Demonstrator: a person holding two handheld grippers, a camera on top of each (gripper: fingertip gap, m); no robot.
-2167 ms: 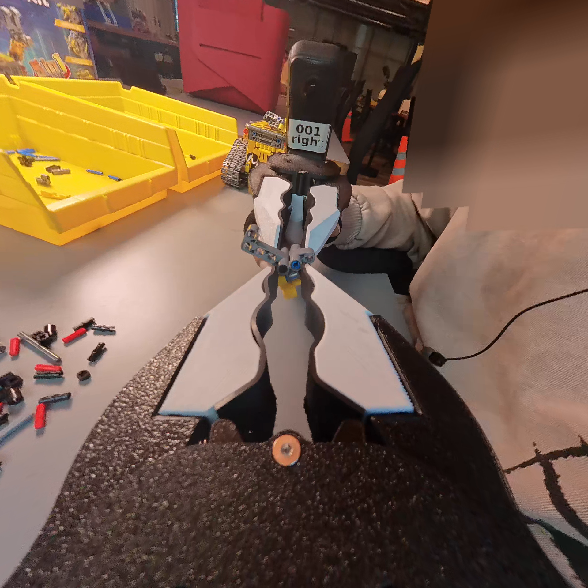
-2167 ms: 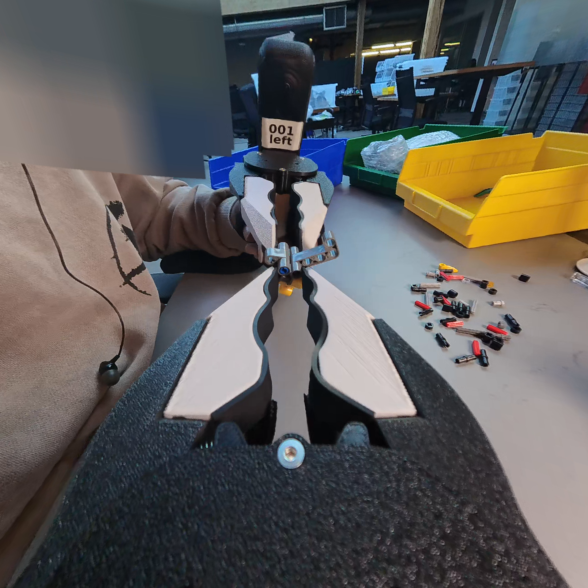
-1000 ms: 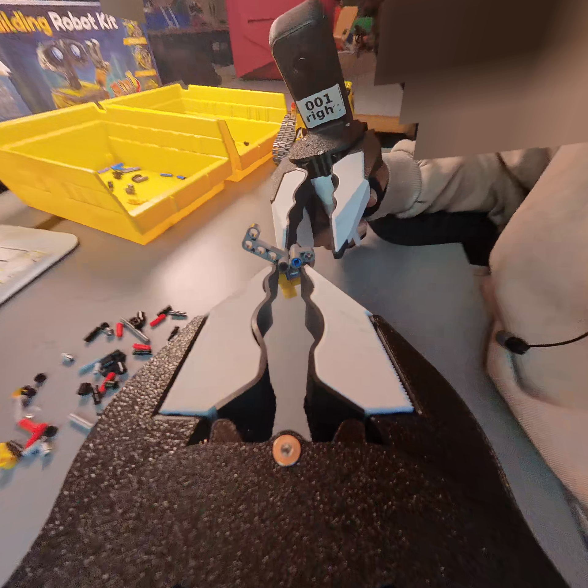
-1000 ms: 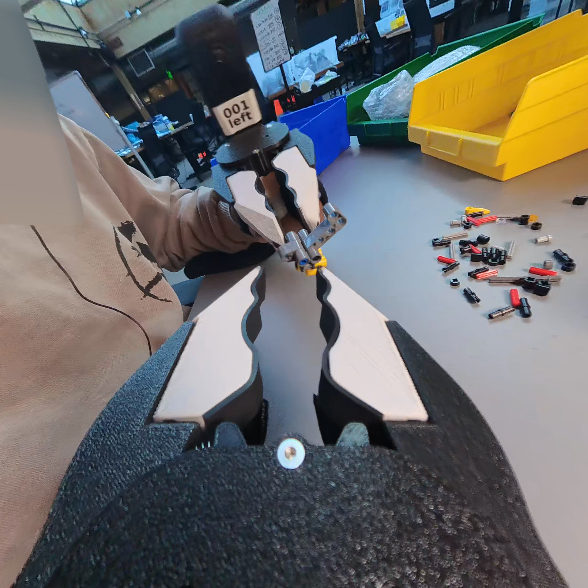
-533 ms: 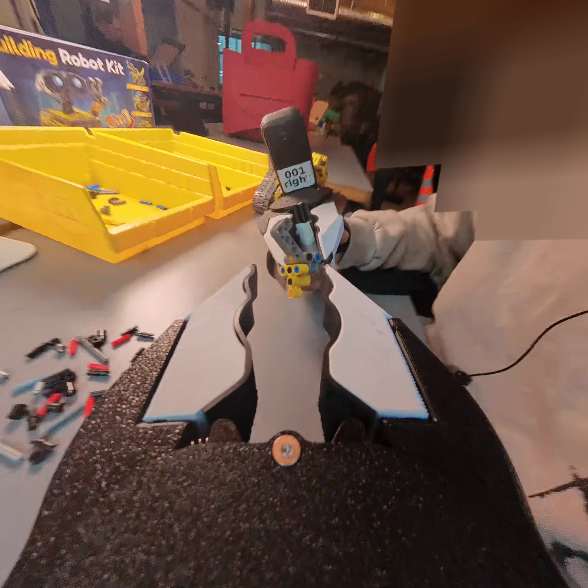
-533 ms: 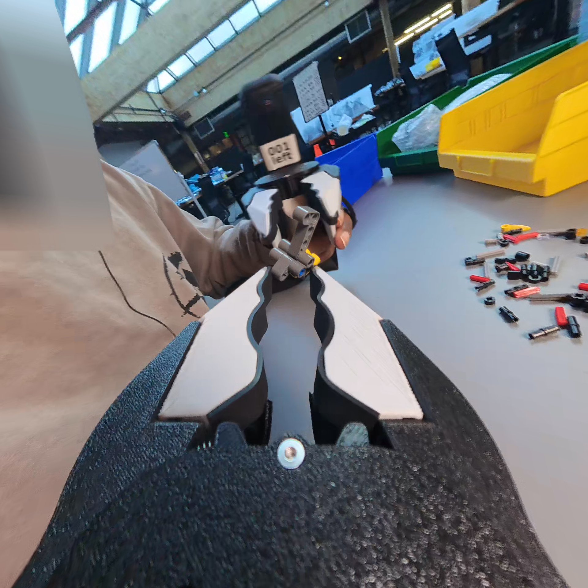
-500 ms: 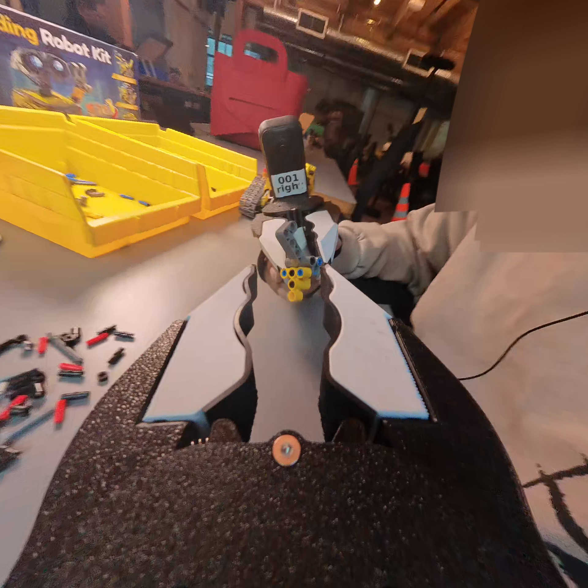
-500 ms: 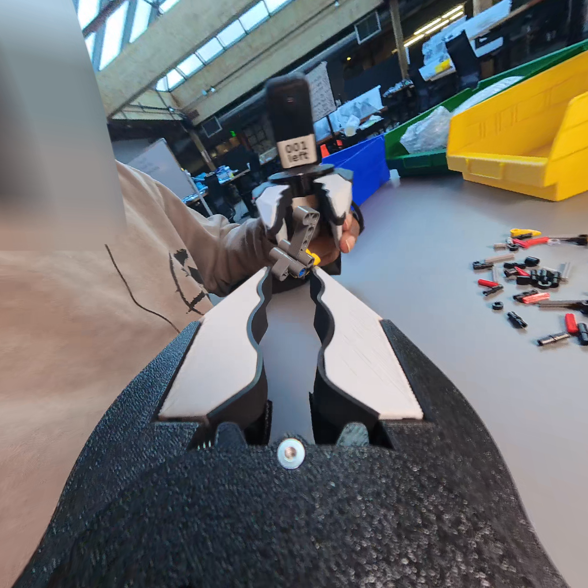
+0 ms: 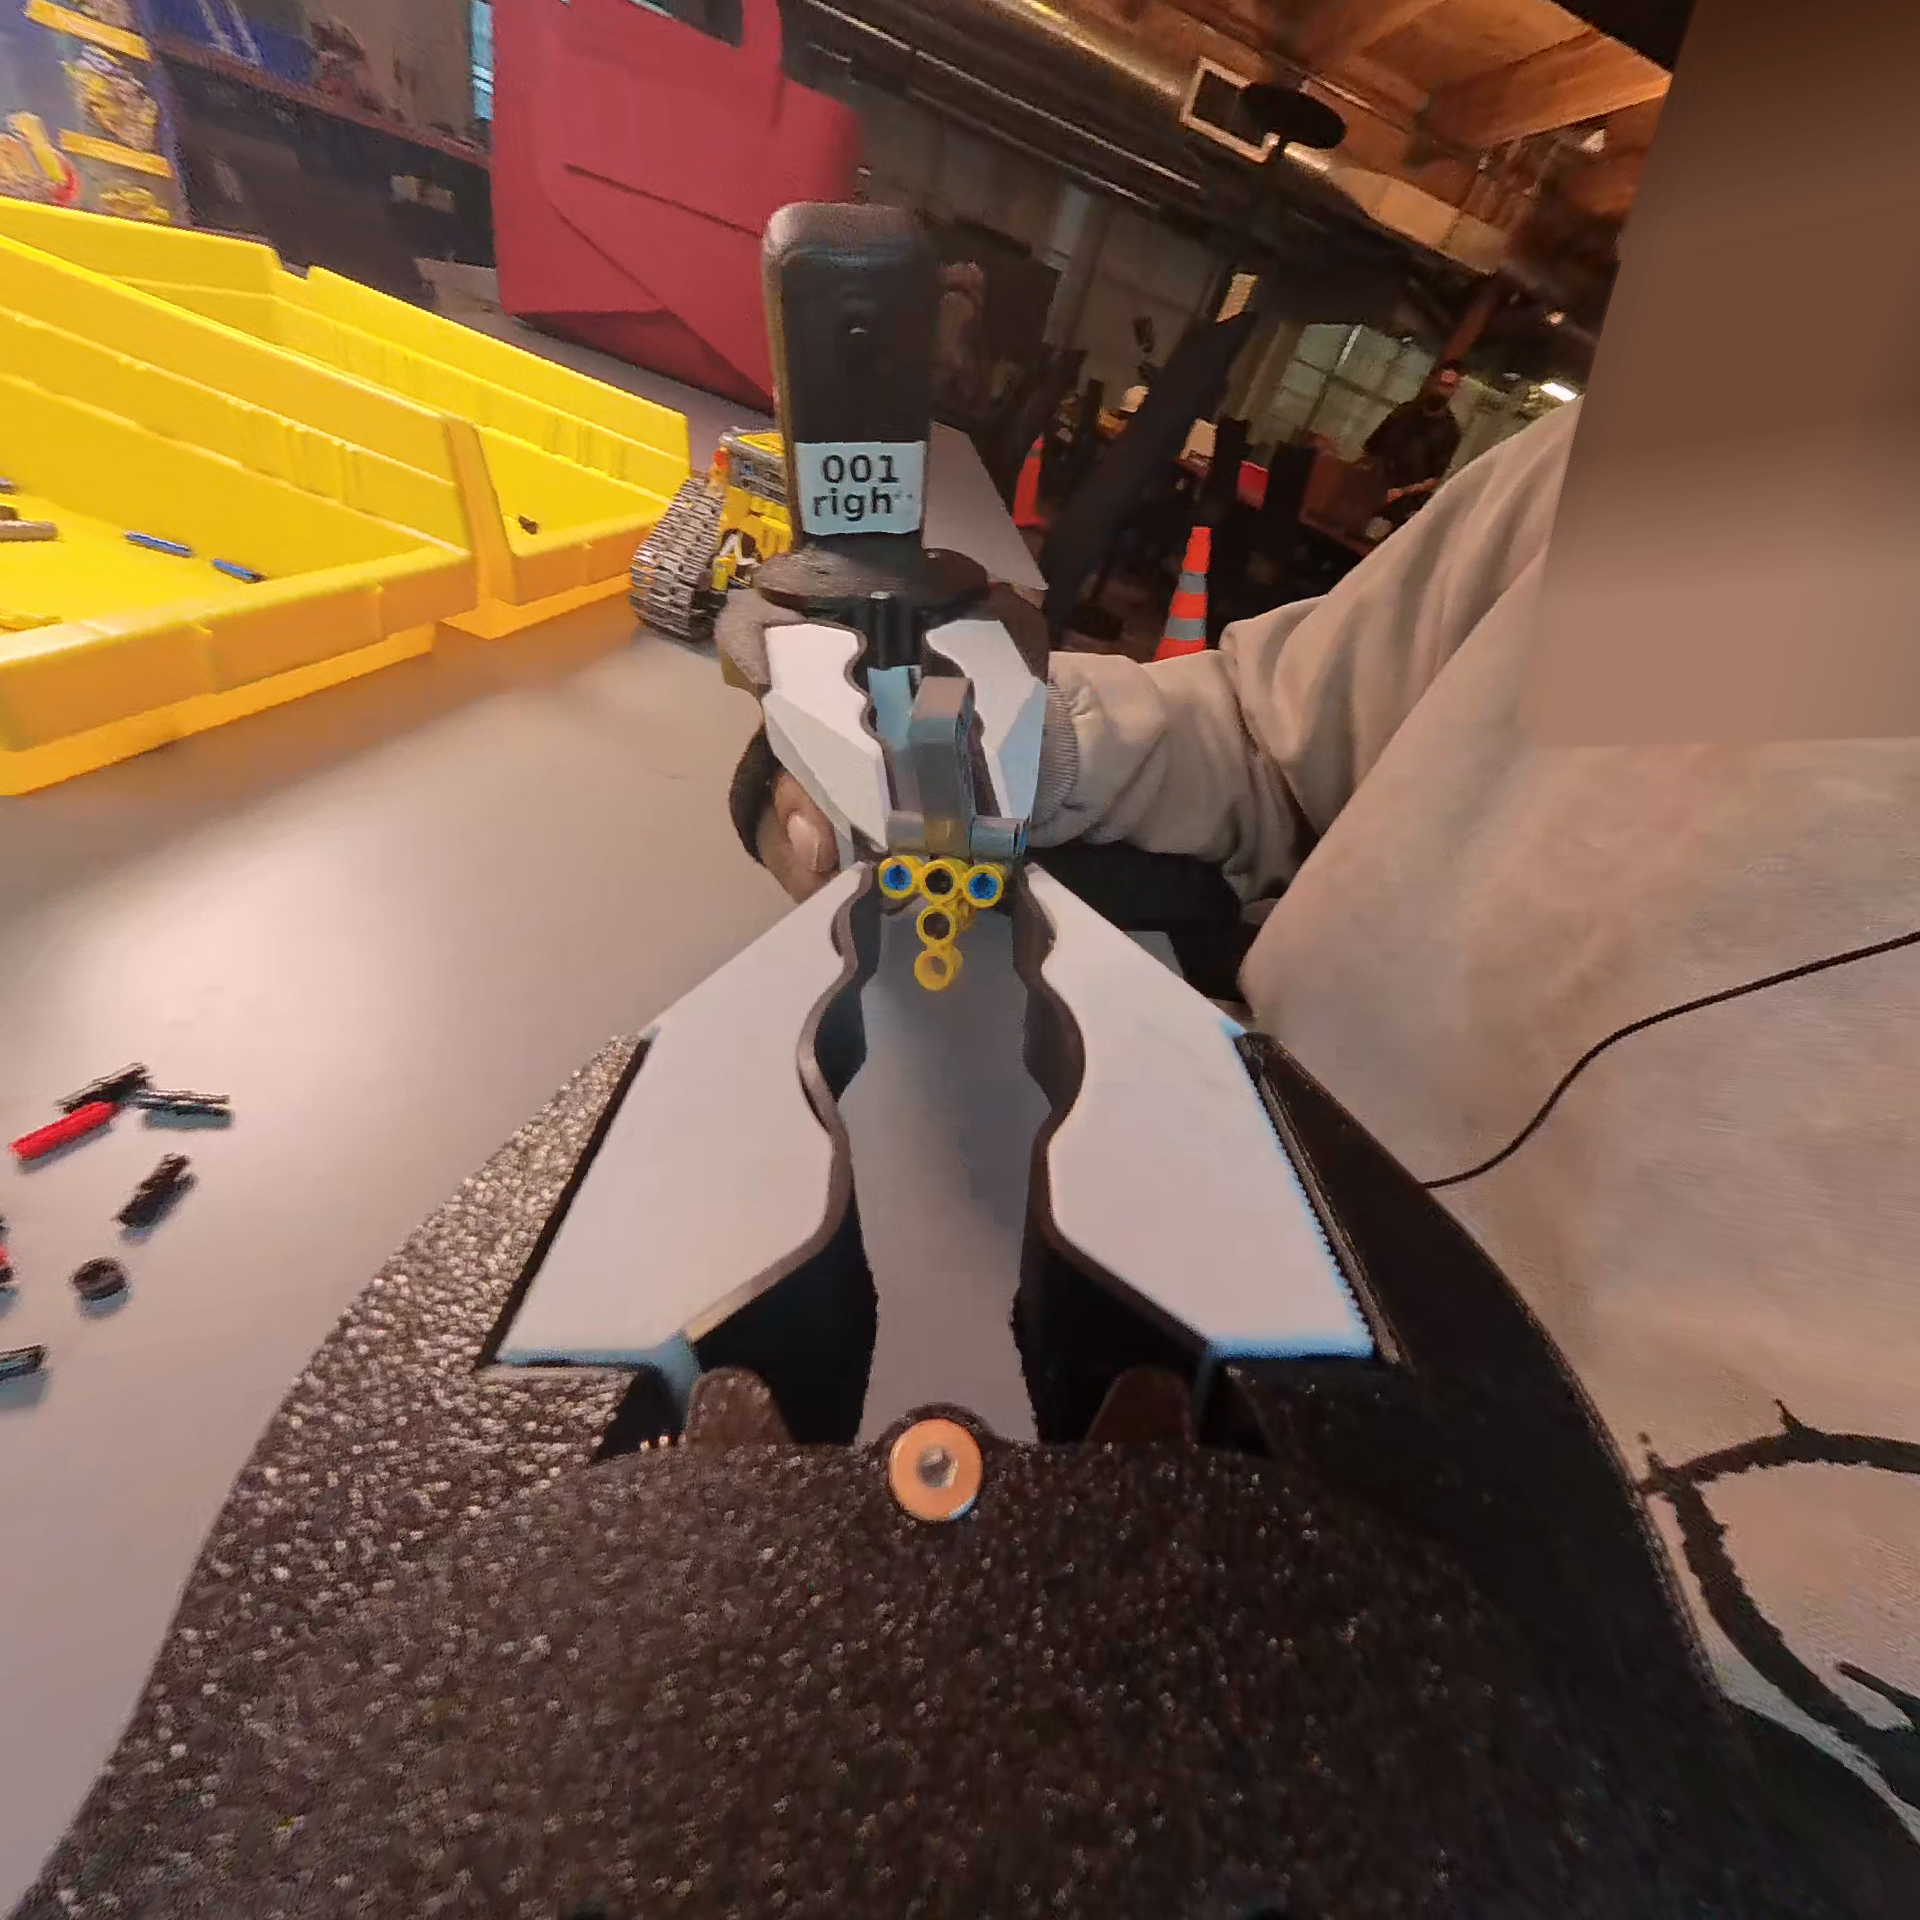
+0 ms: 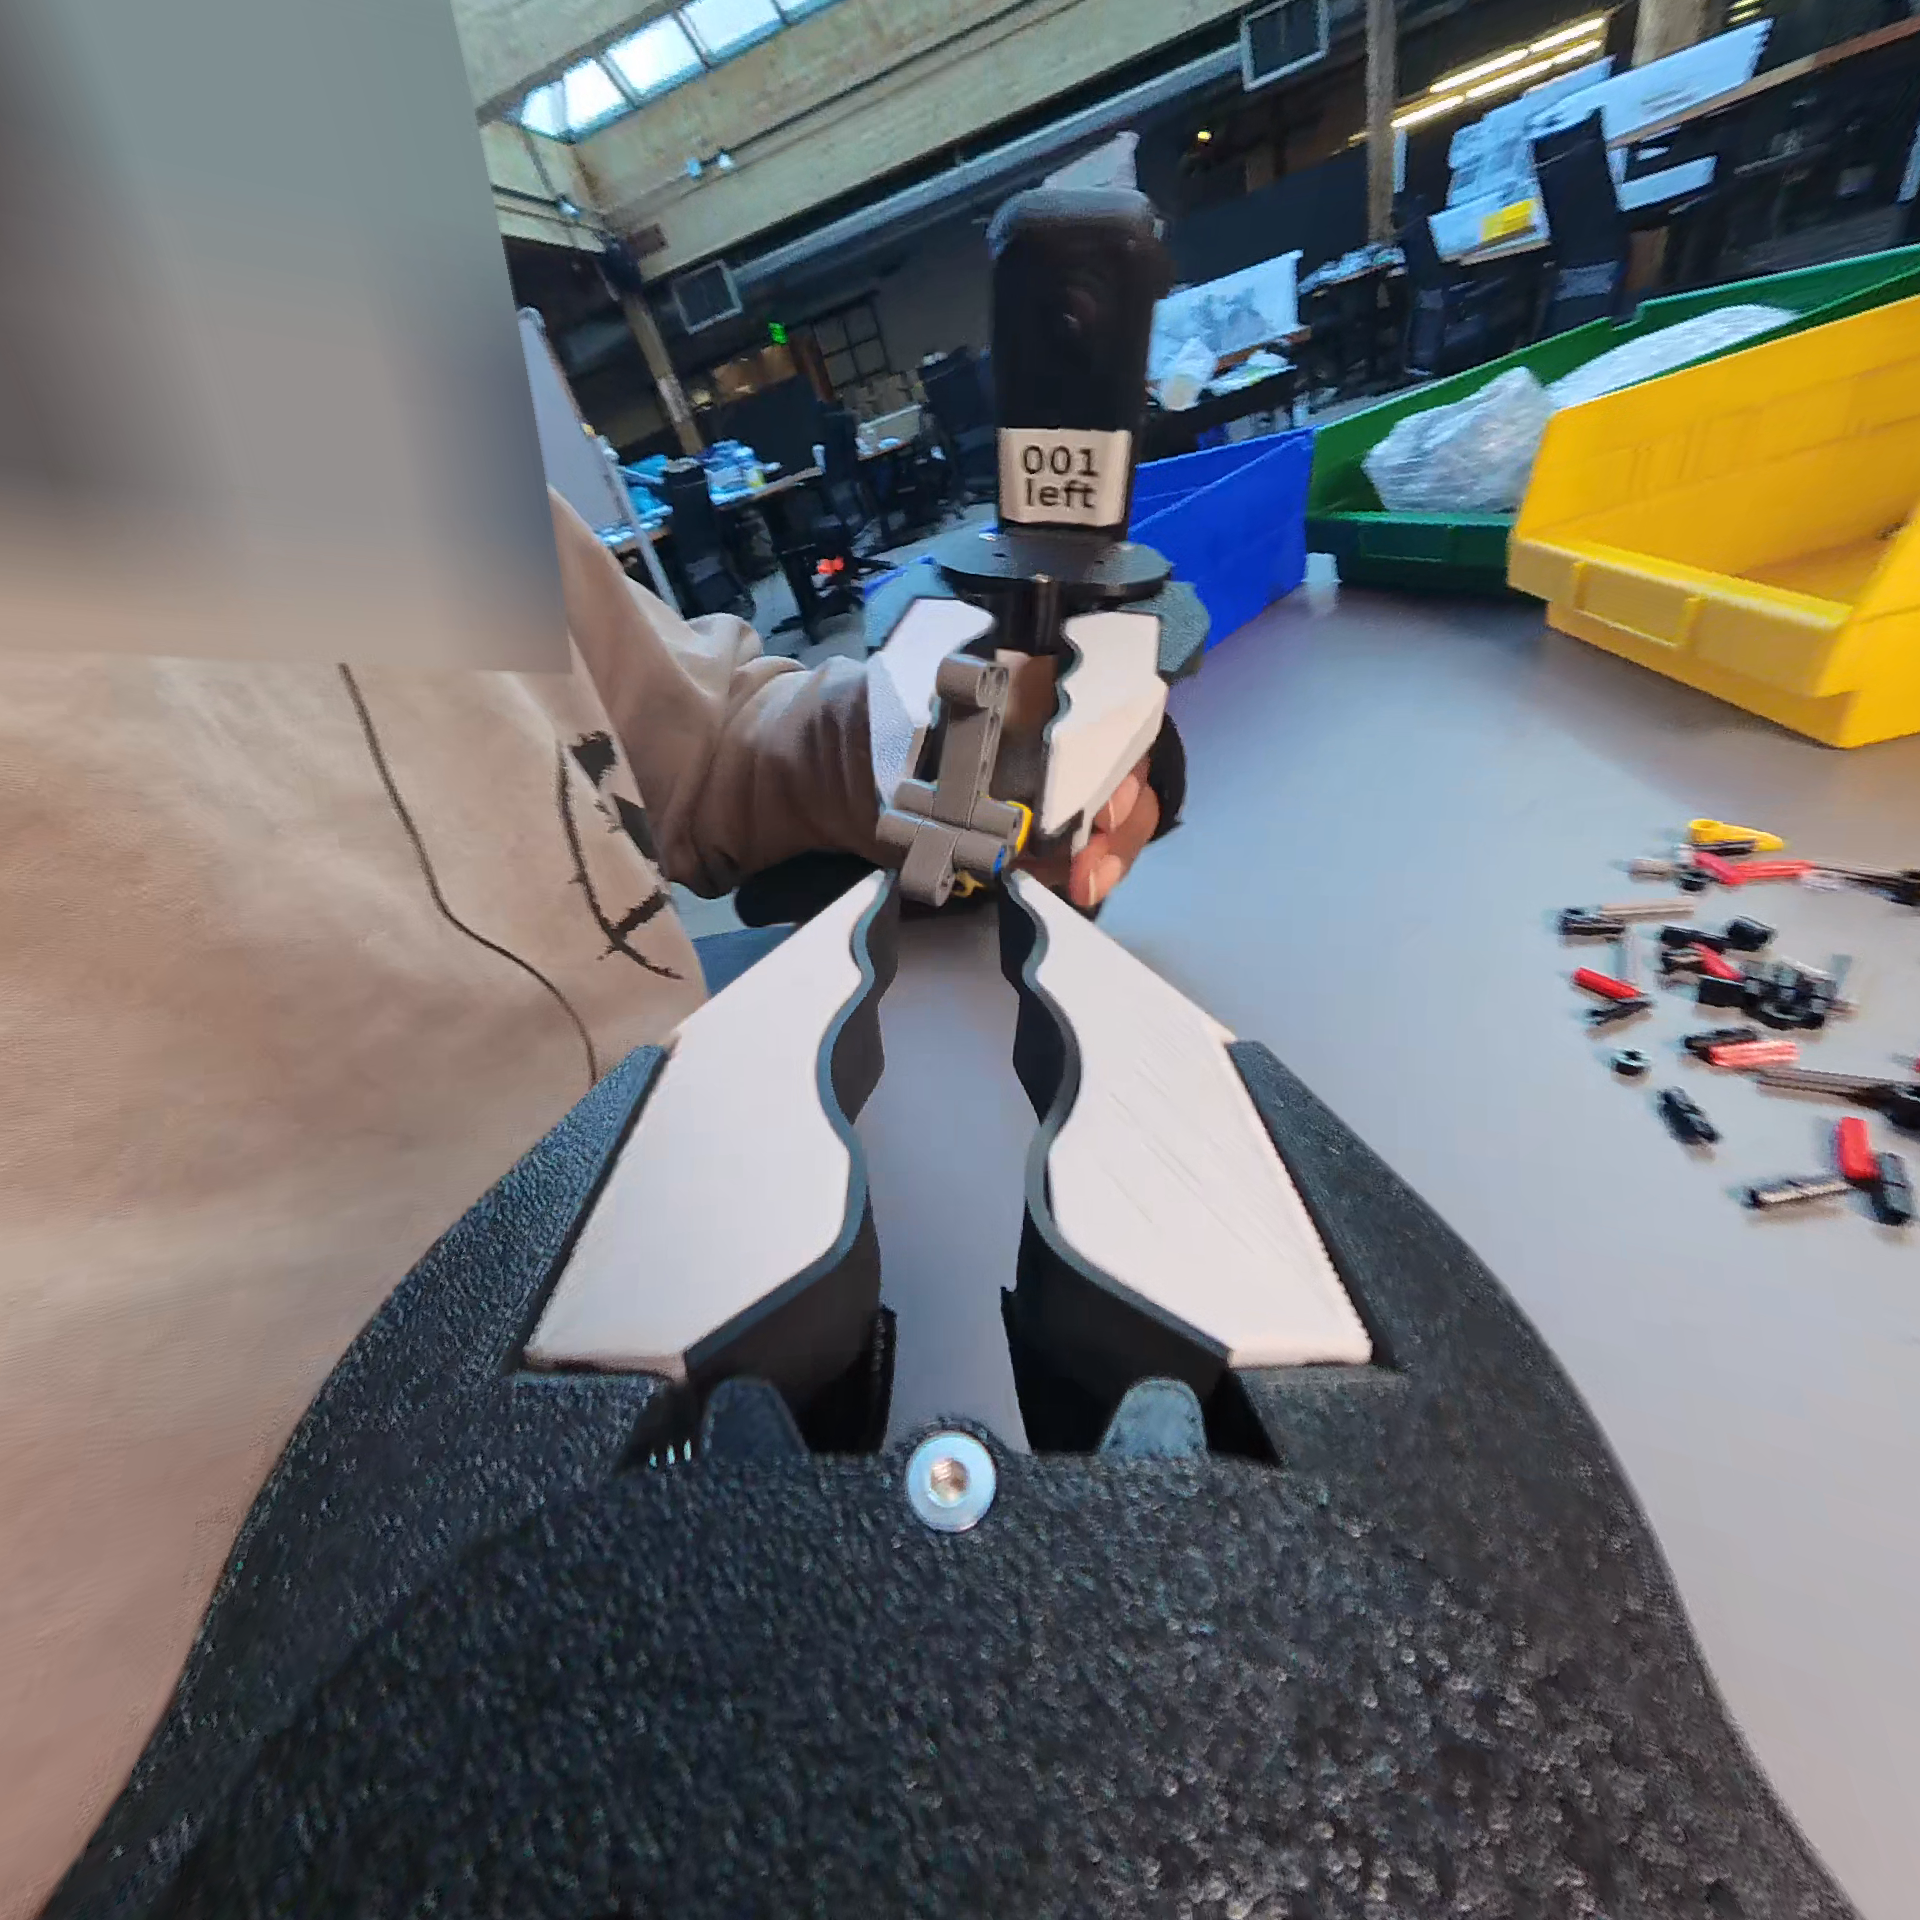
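A small brick assembly hangs in the air between my two grippers, which face each other tip to tip above the grey table (image 9: 416,883). It is a grey beam (image 9: 940,758) standing upright on a grey cross connector, with a yellow piece (image 9: 937,966) carrying blue pins below. My left gripper (image 9: 942,883) has closed on the yellow end. My right gripper (image 10: 945,883) is shut on the grey connector (image 10: 940,852). The right gripper also shows in the left wrist view (image 9: 951,826), and the left gripper in the right wrist view (image 10: 982,821).
Yellow bins (image 9: 260,582) and a tracked yellow toy robot (image 9: 717,530) stand at the back left. Loose red and black pins (image 10: 1756,997) lie on the table. A yellow bin (image 10: 1714,582), green bin (image 10: 1403,499) and blue bin (image 10: 1226,520) stand behind. The person's beige sweatshirt (image 9: 1558,1039) is close by. Only a small space, under 4 cm, lies between the two pairs of fingers.
The left gripper let go and opened, and the right gripper turned the assembly so the grey beam stands upright. The left gripper has now narrowed onto the yellow end.
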